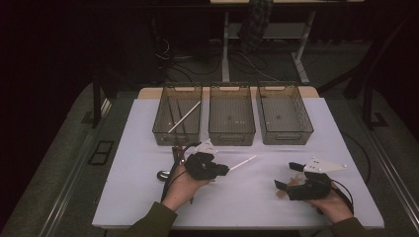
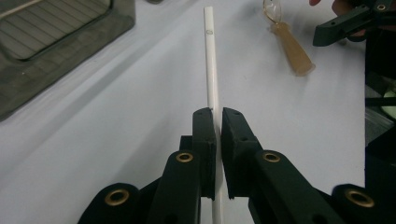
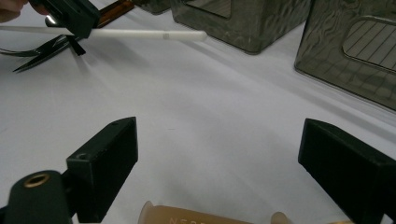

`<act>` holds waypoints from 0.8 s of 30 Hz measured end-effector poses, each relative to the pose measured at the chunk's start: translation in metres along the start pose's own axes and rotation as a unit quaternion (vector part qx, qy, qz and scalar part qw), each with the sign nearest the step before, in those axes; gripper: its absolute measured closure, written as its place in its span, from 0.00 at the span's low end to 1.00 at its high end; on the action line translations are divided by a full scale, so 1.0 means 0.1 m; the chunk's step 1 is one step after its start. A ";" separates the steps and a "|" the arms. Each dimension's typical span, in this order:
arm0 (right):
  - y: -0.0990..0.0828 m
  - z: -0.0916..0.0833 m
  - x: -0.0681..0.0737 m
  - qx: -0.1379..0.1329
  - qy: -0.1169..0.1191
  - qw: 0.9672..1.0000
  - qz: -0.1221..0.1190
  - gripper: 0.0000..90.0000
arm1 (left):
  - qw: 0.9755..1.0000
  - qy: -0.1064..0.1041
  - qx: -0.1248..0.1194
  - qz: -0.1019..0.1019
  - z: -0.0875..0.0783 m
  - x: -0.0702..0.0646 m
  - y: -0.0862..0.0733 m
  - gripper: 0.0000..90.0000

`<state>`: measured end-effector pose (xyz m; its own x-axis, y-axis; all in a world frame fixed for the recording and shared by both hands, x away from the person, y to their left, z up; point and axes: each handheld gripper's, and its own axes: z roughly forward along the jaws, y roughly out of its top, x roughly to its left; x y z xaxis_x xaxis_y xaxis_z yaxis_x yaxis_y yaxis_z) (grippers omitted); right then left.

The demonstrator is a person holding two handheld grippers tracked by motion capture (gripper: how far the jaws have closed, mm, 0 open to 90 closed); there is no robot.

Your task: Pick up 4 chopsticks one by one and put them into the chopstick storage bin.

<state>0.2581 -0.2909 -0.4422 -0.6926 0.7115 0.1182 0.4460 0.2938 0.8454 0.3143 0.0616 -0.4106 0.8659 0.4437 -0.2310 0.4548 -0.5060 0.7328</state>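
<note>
On the white bench [image 1: 148,197], three smoky plastic bins [image 1: 232,121] stand in a row. Just in front of the left bin, the left gripper [image 1: 228,169] has its jaws clenched on a white stick [image 2: 211,70], lifted off the bench. Farther right of that bin, the right gripper [image 1: 285,176] holds its jaws released around an amber spoon [image 2: 289,44].

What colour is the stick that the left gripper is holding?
White; the stick shows best in the left gripper view, clamped in the left gripper.
</note>
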 end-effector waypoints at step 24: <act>0.00 0.00 0.00 0.000 -0.001 1.000 0.000 0.13 | 0.999 0.036 -0.031 -0.015 -0.51 0.31 -0.03 0.93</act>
<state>0.2583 -0.2909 -0.4424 -0.6916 0.7126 0.1178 0.4463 0.2934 0.8454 0.3297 0.1144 -0.3873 0.8340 0.5110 -0.2082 0.4646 -0.4468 0.7646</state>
